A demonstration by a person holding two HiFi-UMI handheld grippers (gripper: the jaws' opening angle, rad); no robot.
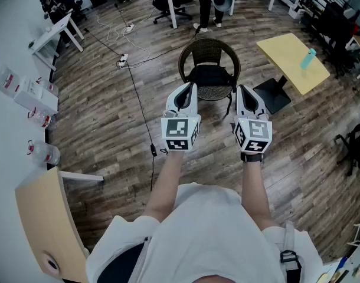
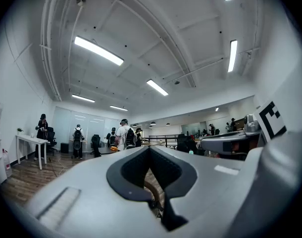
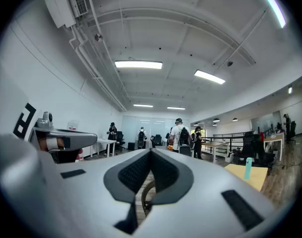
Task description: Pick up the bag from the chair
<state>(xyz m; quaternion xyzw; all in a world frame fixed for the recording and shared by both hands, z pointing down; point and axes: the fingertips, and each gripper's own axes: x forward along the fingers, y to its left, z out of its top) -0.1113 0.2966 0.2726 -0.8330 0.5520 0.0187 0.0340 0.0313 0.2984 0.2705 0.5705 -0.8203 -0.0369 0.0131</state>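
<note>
In the head view a black bag (image 1: 211, 75) lies on the seat of a round dark wicker chair (image 1: 192, 50) ahead of me. My left gripper (image 1: 189, 88) and right gripper (image 1: 242, 90) are held level side by side, just short of the chair's front edge, both shut with nothing between the jaws. In the left gripper view the left gripper (image 2: 150, 148) has its jaw tips met, and a sliver of the chair (image 2: 153, 188) shows below them. In the right gripper view the right gripper (image 3: 151, 152) is likewise closed, with the chair rim (image 3: 145, 198) in the gap beneath.
A yellow table (image 1: 292, 61) with a teal bottle (image 1: 308, 58) stands right of the chair. A black cable (image 1: 140, 108) runs across the wood floor at left. White desks (image 1: 56, 34), office chairs and standing people (image 1: 210, 5) fill the far end. A shelf with bottles (image 1: 32, 99) is at left.
</note>
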